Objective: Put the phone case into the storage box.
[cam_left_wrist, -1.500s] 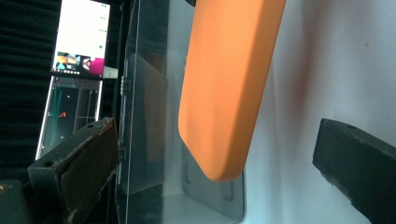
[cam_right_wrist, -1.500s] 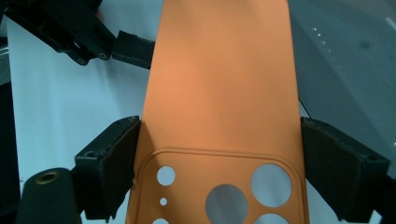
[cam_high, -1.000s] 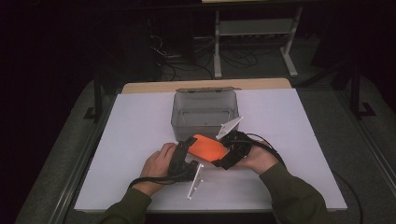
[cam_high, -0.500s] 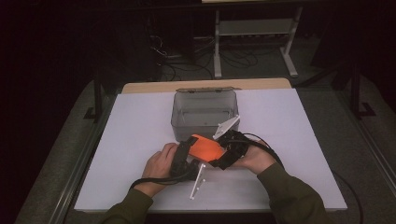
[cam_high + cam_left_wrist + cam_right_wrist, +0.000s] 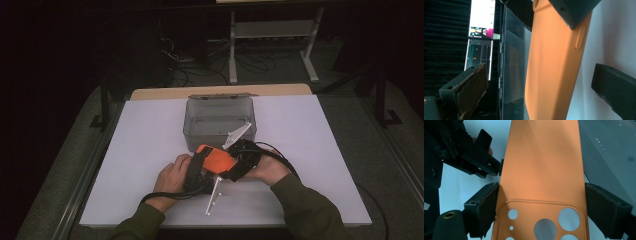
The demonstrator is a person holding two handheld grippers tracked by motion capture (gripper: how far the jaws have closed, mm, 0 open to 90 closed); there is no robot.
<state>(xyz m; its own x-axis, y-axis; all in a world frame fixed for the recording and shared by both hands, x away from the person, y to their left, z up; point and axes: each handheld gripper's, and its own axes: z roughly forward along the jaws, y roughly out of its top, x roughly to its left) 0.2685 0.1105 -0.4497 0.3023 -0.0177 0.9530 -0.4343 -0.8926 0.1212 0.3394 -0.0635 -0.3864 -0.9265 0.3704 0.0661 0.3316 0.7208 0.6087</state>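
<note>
We've got the right gripper (image 5: 541,207) clamped on the orange phone case (image 5: 541,165); left gripper (image 5: 541,85) jaws stand apart around it, so a twist could pop it loose short of the clear bin (image 5: 220,107).

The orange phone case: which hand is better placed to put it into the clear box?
Probably the right. Its tongs are shut on the orange phone case at the camera-hole end, beside the clear box. The left tongs stand open around the case's other end without pressing it.
</note>
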